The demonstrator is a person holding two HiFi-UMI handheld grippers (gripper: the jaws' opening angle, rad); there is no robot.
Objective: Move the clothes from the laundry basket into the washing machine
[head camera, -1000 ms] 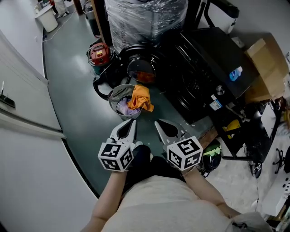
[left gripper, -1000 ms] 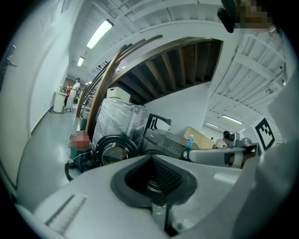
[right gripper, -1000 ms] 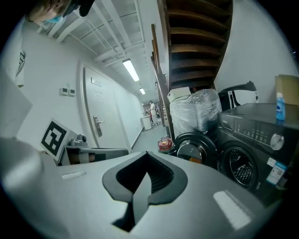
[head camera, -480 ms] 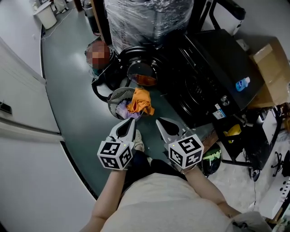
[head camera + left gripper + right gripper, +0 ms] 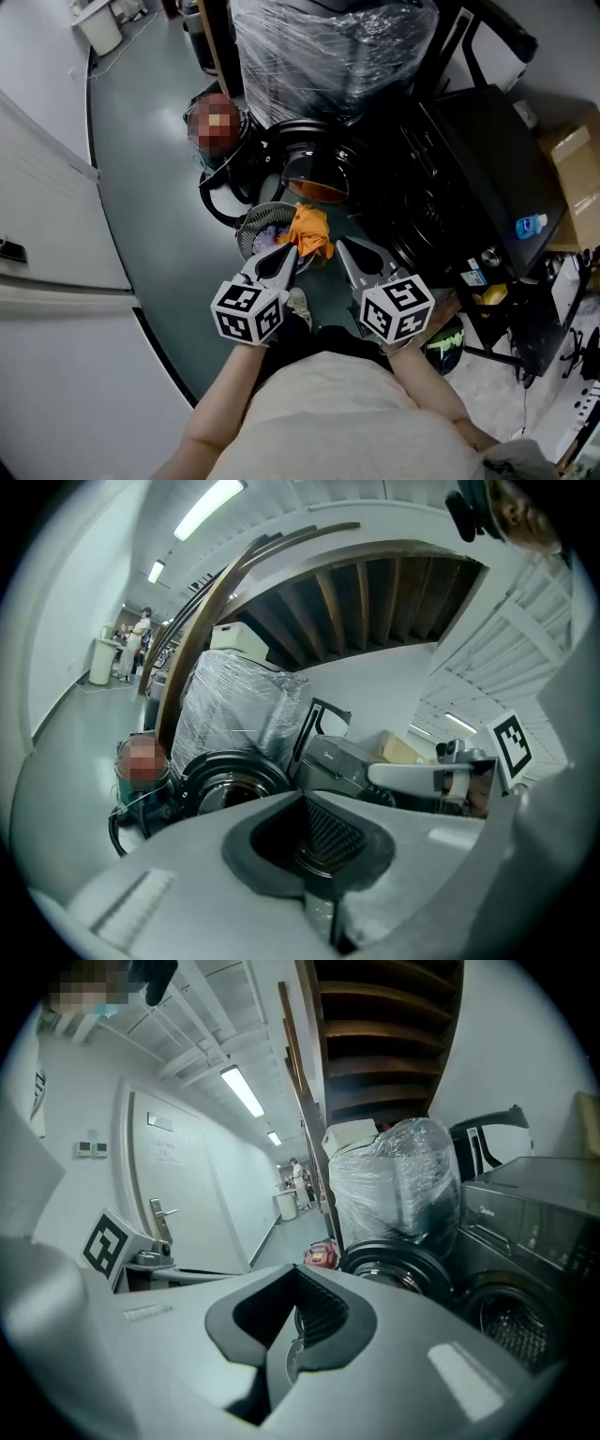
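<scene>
Both grippers are clenched on nothing, jaws together: the left gripper (image 5: 284, 251) and right gripper (image 5: 343, 246) hover side by side over the floor, tips pointing toward 12 o'clock. The laundry basket (image 5: 249, 221) sits just beyond the left gripper's tip at 12 o'clock, and an orange garment (image 5: 312, 231) draped over its right rim lies between the two tips, at 1 o'clock from the left and 11 from the right, perhaps slightly nearer the left. The washing machine (image 5: 450, 178) stands at 2 o'clock, its round door (image 5: 315, 174) swung open just past the basket.
</scene>
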